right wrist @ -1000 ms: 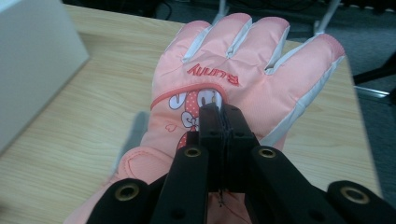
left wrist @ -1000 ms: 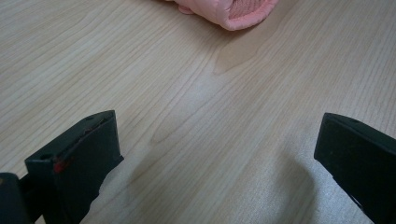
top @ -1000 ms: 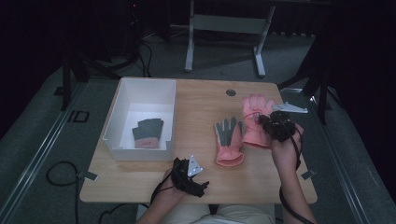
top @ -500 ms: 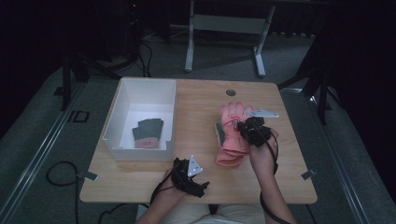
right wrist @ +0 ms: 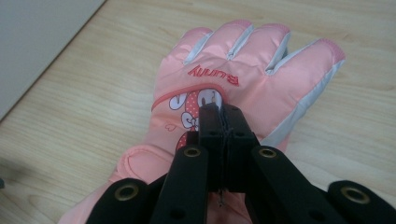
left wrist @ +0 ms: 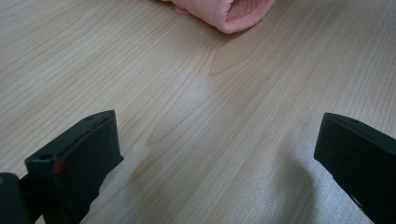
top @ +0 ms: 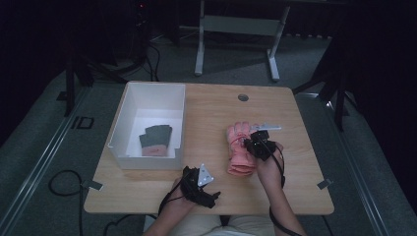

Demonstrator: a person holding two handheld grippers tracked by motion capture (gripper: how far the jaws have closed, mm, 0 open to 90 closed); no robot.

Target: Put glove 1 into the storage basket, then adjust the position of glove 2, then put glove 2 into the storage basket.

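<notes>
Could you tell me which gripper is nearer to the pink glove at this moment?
Right. The right gripper is pinching the pink glove, while the left gripper sits open near the table's front edge.

high: above, facing forward-down | tool views: close, share pink glove (right wrist: 243,79)

Open counter, two obstacles.
Bare counter (top: 211,123) between white bin (top: 129,123) at left and pink glove (top: 238,150) at right; far edge unobstructed.

- White box (top: 129,117) on wooden table (top: 211,105), left side.
- Round dark grommet (top: 243,97) near table's far edge.
- Metal stand frame (top: 236,27) on grey floor beyond table.
- Black cables (top: 64,183) on floor, lower left.
</notes>
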